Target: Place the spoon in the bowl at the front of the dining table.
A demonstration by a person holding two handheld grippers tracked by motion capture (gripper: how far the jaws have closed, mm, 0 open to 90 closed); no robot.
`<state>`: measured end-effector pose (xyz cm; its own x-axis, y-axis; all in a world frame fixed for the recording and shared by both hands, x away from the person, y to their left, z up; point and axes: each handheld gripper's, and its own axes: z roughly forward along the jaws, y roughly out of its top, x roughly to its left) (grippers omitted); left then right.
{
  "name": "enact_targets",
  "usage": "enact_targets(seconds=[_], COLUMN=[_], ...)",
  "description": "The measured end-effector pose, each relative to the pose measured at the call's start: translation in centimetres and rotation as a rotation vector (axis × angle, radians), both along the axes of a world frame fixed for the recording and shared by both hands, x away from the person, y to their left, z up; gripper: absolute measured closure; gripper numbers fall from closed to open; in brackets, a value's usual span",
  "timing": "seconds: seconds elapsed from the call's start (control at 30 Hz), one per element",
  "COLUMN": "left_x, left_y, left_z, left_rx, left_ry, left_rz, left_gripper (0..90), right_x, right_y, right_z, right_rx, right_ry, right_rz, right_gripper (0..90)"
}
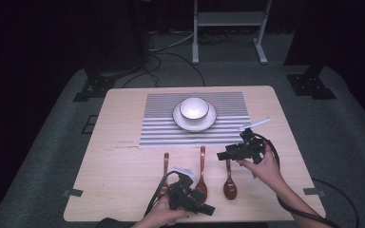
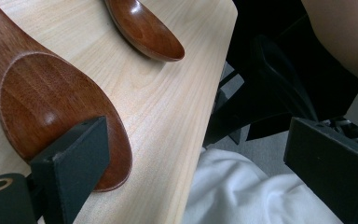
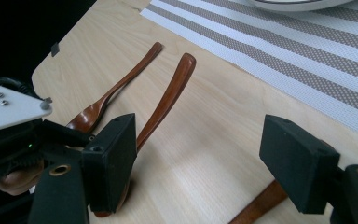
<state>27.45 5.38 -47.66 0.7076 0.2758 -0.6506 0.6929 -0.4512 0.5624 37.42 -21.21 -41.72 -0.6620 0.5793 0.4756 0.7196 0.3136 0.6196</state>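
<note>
Three brown wooden spoons side by side on the table (image 1: pixel 123 156), the middle spoon (image 1: pixel 201 171) just beside the left gripper (image 1: pixel 208 209), jaws spread wide and empty at the near edge. Right gripper (image 1: pixel 221 155) likewise gaping, hovering over the right spoon (image 1: pixel 229 186); beyond, a white bowl (image 1: pixel 193 108) on a plate (image 1: pixel 209 121) on a striped placemat (image 1: pixel 161 128).

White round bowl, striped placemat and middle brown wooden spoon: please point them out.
white round bowl (image 1: pixel 193 108), high view, its inside.
striped placemat (image 1: pixel 228 130), high view, bare right part.
middle brown wooden spoon (image 1: pixel 202 159), high view, its handle.
</note>
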Motion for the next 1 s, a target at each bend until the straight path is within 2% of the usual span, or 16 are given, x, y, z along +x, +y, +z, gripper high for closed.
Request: enact_targets(seconds=[0.2,0.67,0.97,1.0], left_x=[0.0,0.0,0.0,0.0], left_y=[0.0,0.0,0.0,0.0], left_z=[0.0,0.0,0.0,0.0], left_rx=[-0.002,-0.001,-0.002,-0.001], left_ry=[0.001,0.001,-0.001,-0.001], left_rz=[0.0,-0.002,-0.004,-0.004], left_gripper=[5.7,5.7,5.7,5.7], right_x=[1.0,2.2,2.9,3.0], right_y=[1.6,4.3,5.5,5.7], right_z=[-0.2,-0.5,-0.7,-0.8], right_rx=[-0.016,-0.054,-0.057,-0.058], right_ry=[-0.001,0.005,0.017,0.016], right_rz=[0.012,0.052,0.066,0.067], right_gripper=[26.1,26.2,27.1,29.2])
